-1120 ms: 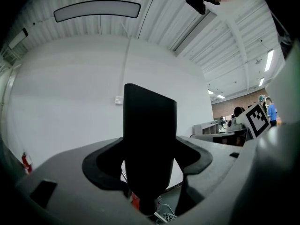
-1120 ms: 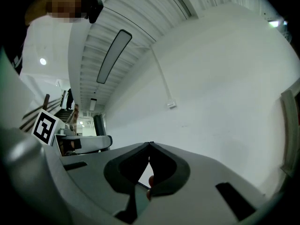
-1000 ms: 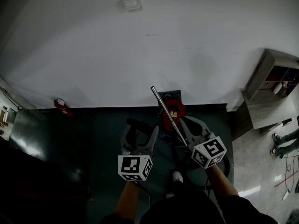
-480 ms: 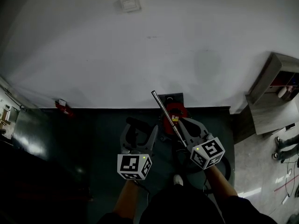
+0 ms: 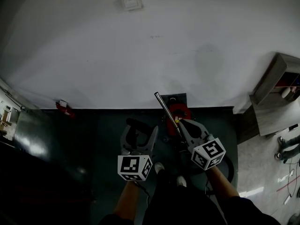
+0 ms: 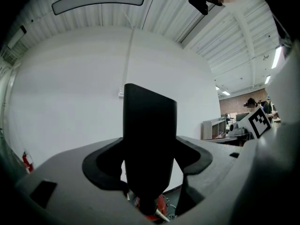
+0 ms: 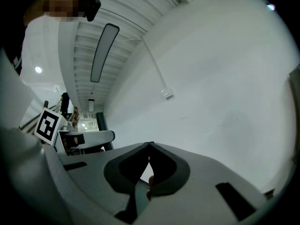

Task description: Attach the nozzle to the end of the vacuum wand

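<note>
In the head view my left gripper is shut on the black nozzle, which sticks out past its fingers. The left gripper view shows the nozzle standing upright, clamped between the jaws of that gripper. My right gripper is shut on the silver vacuum wand. The wand slants up and left, and its free end is bare. The wand's end lies to the right of the nozzle, apart from it. In the right gripper view the tips of the right gripper meet, and the wand is mostly hidden.
A red vacuum body sits on the dark floor by the white wall. A black hose curls behind my right arm. A small red extinguisher stands at the left and a shelf unit at the right.
Both grippers have drifted a little toward the wall with their loads. A shoe has come into view between my arms, and the shelf has slid toward the right edge. Both grips look unchanged.
</note>
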A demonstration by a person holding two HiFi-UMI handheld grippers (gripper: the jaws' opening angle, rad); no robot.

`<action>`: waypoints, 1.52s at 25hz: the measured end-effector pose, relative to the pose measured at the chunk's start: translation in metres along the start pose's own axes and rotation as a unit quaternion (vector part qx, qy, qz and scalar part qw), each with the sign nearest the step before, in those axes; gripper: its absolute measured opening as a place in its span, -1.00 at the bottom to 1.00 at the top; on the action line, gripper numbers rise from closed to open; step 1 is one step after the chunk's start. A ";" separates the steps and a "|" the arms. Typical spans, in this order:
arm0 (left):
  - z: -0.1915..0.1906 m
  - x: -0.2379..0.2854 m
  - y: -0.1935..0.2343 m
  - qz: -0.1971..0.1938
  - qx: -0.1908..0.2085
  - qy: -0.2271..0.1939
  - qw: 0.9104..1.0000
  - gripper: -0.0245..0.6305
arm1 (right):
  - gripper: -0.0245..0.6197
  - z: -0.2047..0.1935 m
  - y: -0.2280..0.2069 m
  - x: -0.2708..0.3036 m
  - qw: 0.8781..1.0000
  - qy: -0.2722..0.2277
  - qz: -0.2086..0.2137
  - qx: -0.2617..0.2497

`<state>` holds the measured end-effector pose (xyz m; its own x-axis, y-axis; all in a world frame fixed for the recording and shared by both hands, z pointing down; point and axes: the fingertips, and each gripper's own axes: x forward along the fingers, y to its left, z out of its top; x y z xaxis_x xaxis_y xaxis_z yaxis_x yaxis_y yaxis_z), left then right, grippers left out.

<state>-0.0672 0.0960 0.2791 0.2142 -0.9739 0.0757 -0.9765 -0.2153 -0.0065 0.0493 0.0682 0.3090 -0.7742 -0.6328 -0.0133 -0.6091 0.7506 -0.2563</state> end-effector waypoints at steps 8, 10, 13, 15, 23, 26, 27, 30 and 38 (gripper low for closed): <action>-0.009 0.030 0.032 -0.014 -0.005 0.005 1.000 0.06 | -0.87 -0.010 -0.012 0.036 1.000 0.008 -0.019 0.003; -0.011 0.041 0.043 -0.018 -0.007 0.007 1.000 0.06 | -0.87 -0.012 -0.017 0.049 1.000 0.010 -0.025 0.006; -0.012 0.056 0.060 -0.025 -0.011 0.007 1.000 0.06 | -0.87 -0.016 -0.022 0.066 0.999 0.013 -0.035 0.007; -0.014 0.065 0.071 -0.029 -0.013 0.007 0.999 0.06 | -0.87 -0.018 -0.027 0.078 0.999 0.014 -0.043 0.007; -0.022 0.100 0.115 -0.046 -0.031 0.012 0.998 0.06 | -0.87 -0.027 -0.036 0.125 0.998 0.022 -0.062 0.014; -0.023 0.110 0.126 -0.053 -0.037 0.013 0.998 0.06 | -0.87 -0.026 -0.037 0.137 0.997 0.025 -0.072 0.014; -0.023 0.113 0.130 -0.056 -0.039 0.013 0.998 0.06 | -0.87 -0.026 -0.037 0.140 0.997 0.025 -0.075 0.013; -0.025 0.120 0.137 -0.063 -0.041 0.014 0.997 0.06 | -0.87 -0.024 -0.038 0.148 0.996 0.028 -0.086 0.009; -0.028 0.129 0.145 -0.065 -0.049 0.019 0.996 0.06 | -0.87 -0.027 -0.044 0.159 0.995 0.038 -0.090 0.002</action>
<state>-0.1814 -0.0585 0.3163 0.3401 -0.9344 0.1064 -0.9384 -0.3297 0.1038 -0.0517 -0.0609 0.3443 -0.6632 -0.7409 0.1058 -0.7387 0.6253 -0.2518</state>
